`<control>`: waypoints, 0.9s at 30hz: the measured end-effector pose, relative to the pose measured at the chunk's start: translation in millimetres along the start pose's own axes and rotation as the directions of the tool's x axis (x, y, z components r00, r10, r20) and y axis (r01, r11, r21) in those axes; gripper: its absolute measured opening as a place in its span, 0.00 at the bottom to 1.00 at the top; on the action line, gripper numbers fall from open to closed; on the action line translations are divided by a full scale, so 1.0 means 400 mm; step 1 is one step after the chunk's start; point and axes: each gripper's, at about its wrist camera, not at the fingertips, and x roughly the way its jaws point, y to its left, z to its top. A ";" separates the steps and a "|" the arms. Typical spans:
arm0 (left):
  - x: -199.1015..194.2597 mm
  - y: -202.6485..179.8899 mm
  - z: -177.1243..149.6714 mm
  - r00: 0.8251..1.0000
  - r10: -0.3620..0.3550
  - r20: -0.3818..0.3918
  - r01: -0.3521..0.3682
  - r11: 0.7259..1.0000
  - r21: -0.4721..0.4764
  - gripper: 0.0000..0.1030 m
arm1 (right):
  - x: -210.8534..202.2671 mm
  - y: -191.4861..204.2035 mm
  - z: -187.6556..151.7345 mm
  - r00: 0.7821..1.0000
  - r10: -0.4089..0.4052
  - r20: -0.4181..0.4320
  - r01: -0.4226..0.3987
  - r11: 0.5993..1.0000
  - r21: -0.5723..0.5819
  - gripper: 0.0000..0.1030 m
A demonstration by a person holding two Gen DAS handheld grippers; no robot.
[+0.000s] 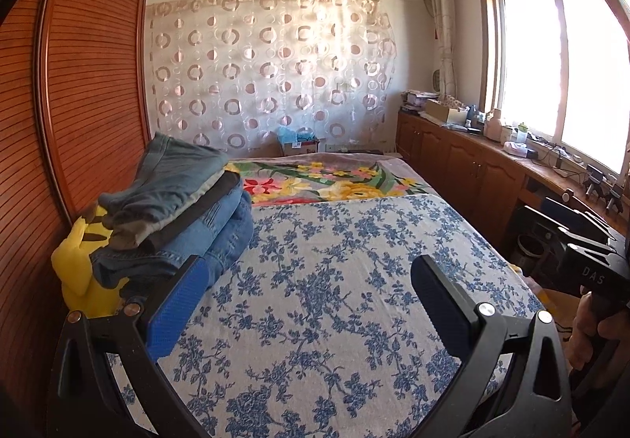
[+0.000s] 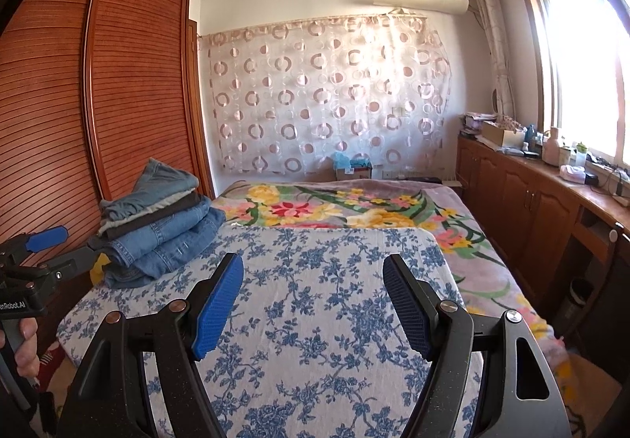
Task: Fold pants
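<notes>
left gripper jaws wide, empty | right gripper same | pants stack — bed's left edge

Stack of folded pants, mostly blue denim, bed's far-left corner, beside wardrobe

Light source: daylight is admitted through the window, overexposed to white.
Shadow: the wardrobe is left dim.
Distortion: edges are bowed; corners are vignetted black.
</notes>
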 end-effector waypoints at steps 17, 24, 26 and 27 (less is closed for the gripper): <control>0.004 0.021 -0.014 1.000 0.017 -0.013 -0.018 1.000 -0.010 1.00 | 0.012 -0.022 0.018 1.000 0.010 -0.010 -0.010 1.000 -0.008 0.73; 0.005 0.019 -0.016 1.000 0.016 -0.014 -0.016 1.000 -0.011 1.00 | 0.015 -0.028 0.014 1.000 0.011 -0.012 -0.011 1.000 -0.010 0.73; 0.005 0.018 -0.017 1.000 0.017 -0.014 -0.017 1.000 -0.010 1.00 | 0.014 -0.028 0.010 1.000 0.011 -0.013 -0.012 1.000 -0.011 0.73; 0.005 0.019 -0.016 1.000 0.017 -0.014 -0.017 1.000 -0.010 1.00 | 0.014 -0.028 0.009 1.000 0.012 -0.013 -0.012 1.000 -0.011 0.73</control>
